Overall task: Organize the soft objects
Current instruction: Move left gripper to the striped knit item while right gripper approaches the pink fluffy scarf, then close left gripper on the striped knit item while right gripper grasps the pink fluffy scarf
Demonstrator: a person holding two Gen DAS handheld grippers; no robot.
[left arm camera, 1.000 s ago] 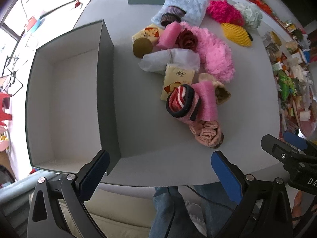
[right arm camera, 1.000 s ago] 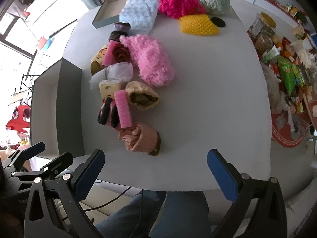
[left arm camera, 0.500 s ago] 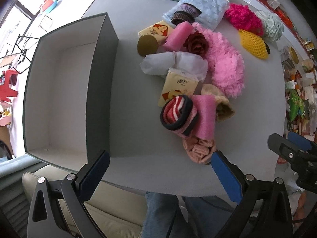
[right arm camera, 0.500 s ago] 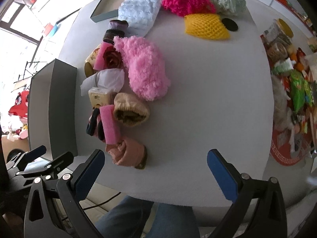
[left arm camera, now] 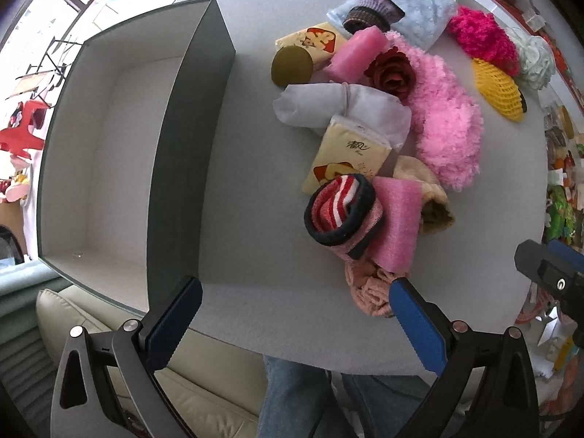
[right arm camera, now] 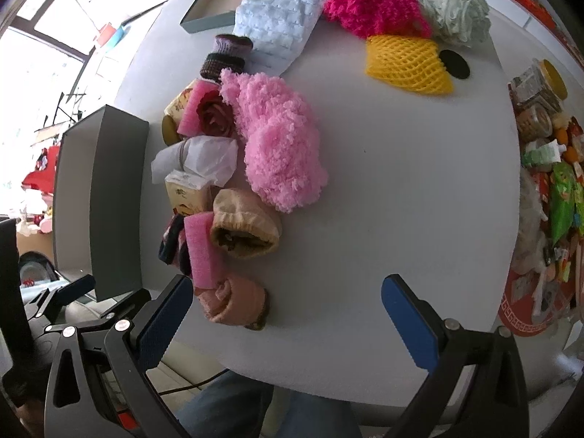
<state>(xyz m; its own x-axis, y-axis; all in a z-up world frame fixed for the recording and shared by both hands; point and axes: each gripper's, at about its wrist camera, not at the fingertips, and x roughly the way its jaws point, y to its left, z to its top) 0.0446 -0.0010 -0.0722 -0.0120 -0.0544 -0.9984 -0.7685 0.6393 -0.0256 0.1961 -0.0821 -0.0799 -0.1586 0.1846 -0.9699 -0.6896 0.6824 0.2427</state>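
Both tongs hang over the near edge of the white counter [right arm camera: 401,182], fingers wide apart, nothing between them. Left tongs [left arm camera: 292,319] sit btwn the big grey box [left arm camera: 189,153] and the pile of soft stuff; right tongs [right arm camera: 288,314] are just beside the pile's near end.

Box is open, white inside, on the counter's left side, apart from the pile.

Pile runs front to back: peach rolled cloth [right arm camera: 233,301] nearest, touching a pink foam strip [left arm camera: 398,222] that leans on a red-striped rolled sock w/ dark cuff [left arm camera: 339,208]. Tan pouch [right arm camera: 244,230] just right of the foam. Behind: yellow tissue pack [left arm camera: 346,153], white bag [left arm camera: 339,109], dark red rose [left arm camera: 390,73], fluffy pink piece [right arm camera: 277,138].

Far back: pale blue blanket [right arm camera: 277,22], hot-pink fluffy item [right arm camera: 368,7], pale green mesh pouf [right arm camera: 449,3], yellow foam net [right arm camera: 405,62], well apart from the near pile.

Jeans legs [left arm camera: 299,398] show below the counter edge.
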